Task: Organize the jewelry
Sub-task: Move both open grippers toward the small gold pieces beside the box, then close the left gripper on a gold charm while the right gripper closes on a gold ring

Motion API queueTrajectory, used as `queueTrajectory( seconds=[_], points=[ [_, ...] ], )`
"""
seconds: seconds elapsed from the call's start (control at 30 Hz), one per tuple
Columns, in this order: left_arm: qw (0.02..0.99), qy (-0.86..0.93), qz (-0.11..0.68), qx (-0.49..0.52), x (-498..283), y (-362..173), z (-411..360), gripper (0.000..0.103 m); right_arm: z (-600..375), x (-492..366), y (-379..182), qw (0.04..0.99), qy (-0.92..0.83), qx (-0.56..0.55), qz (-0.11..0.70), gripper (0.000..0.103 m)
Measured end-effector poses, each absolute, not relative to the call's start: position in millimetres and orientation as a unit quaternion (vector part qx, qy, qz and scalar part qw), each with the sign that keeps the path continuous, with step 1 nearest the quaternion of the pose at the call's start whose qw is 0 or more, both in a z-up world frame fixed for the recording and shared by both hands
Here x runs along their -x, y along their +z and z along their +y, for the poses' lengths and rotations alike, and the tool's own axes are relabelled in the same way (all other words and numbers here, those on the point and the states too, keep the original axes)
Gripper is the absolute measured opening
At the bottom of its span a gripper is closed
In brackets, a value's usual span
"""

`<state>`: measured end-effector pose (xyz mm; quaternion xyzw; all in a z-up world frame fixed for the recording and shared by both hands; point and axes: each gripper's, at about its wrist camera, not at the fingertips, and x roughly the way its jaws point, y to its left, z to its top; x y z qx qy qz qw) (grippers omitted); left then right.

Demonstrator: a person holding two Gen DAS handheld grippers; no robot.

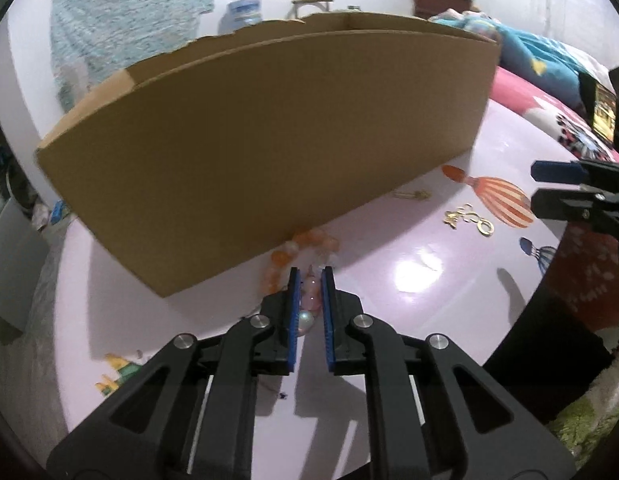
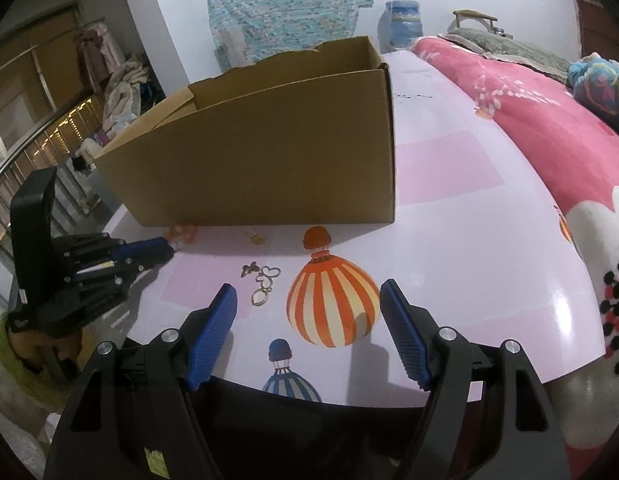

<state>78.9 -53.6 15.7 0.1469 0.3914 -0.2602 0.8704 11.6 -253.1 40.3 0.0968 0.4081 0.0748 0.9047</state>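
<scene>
1. Broadly, the worktop (image 2: pixel 449 216), a glossy pink surface printed with hot-air balloons, carries everything; a bed with a pink floral blanket (image 2: pixel 549 120) lies along its far right side.
2. Next, an open cardboard box (image 2: pixel 269 160) stands on the worktop behind the jewelry, probably set close as the container the pieces go into.
3. Then the right gripper (image 2: pixel 309 308) hovers low over the striped balloon print, jaws standing wide with nothing between them, apparently waiting its turn near the gold pieces.
4. Meanwhile the left gripper (image 1: pixel 310 280) points steeply down at the foot of the box, jaws drawn narrow around part of a beaded bracelet (image 1: pixel 305 248) with orange, pink and pearly beads; the pads look closed on it, though contact is hard to confirm.
5. Most of the bracelet lies on the worktop, touching the box wall, so lifting it clear comes next, I judge.
6. Lastly, small gold charms and rings (image 2: pixel 263 280) lie loose between the two grippers, with another gold piece (image 2: pixel 255 235) just beside the box.
</scene>
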Motion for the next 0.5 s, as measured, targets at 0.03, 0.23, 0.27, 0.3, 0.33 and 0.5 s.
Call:
queueTrajectory(
  seconds=[0.03,0.23,0.27,0.3,0.33,0.5],
  points=[
    [0.873,-0.262,0.386,-0.14,-78,19,-51,0.024,-251,-13,41,0.905,0.079,-0.093,0.409,0.065],
    [0.884,-0.282,0.353,-0.118,-67,33,-59,0.036,-237,-19,37,0.898,0.099,-0.086,0.42,0.046],
    [0.883,-0.287,0.354,-0.112,-66,33,-61,0.036,-234,-21,34,0.895,0.101,-0.084,0.425,0.042],
    [0.882,-0.291,0.355,-0.109,-66,32,-62,0.036,-231,-22,31,0.893,0.102,-0.081,0.431,0.04],
    [0.88,-0.296,0.357,-0.105,-65,31,-66,0.036,-226,-24,28,0.891,0.1,-0.073,0.436,0.036],
    [0.872,-0.314,0.36,-0.106,-59,27,-75,0.036,-211,-29,24,0.896,0.079,-0.031,0.437,0.028]
  ],
)
